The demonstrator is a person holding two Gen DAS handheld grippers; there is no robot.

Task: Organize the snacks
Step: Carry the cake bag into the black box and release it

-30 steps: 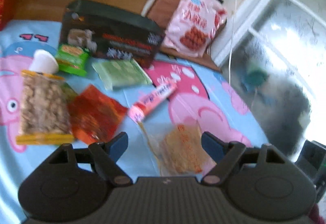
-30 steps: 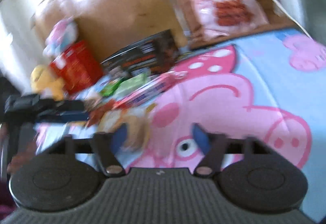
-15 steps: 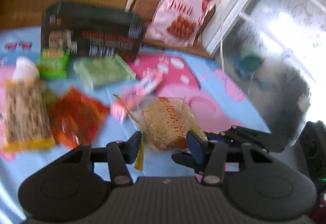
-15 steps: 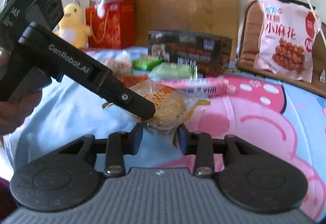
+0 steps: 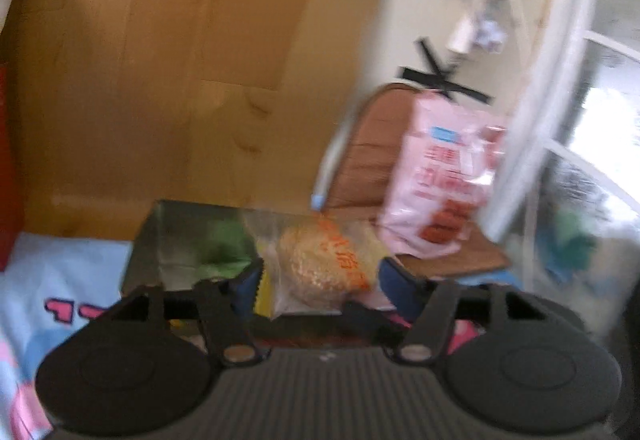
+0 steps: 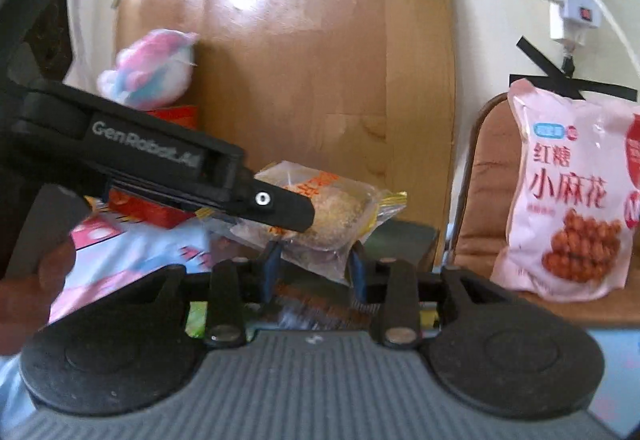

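A clear packet with a round golden cake and orange print [image 5: 326,264] is held up in the air between both grippers. My left gripper [image 5: 320,280] has its blue pads on either side of the packet, and it shows in the right wrist view as a black arm [image 6: 168,168] reaching in from the left. My right gripper [image 6: 314,272] is closed on the lower edge of the same packet [image 6: 324,216]. The dark snack box [image 5: 188,240] lies just behind and below the packet. The left view is blurred.
A big pink snack bag [image 6: 576,196] leans on a brown chair [image 6: 484,196] at the right. A wooden headboard [image 6: 320,60] stands behind. A red box [image 6: 160,208] and a pastel plush toy [image 6: 148,68] are at the left. The cartoon bedsheet [image 5: 60,272] lies below.
The left gripper closed on the cake packet and lifted it off the sheet. The right gripper came in and closed on it too. Both now hold it higher, near the dark box.
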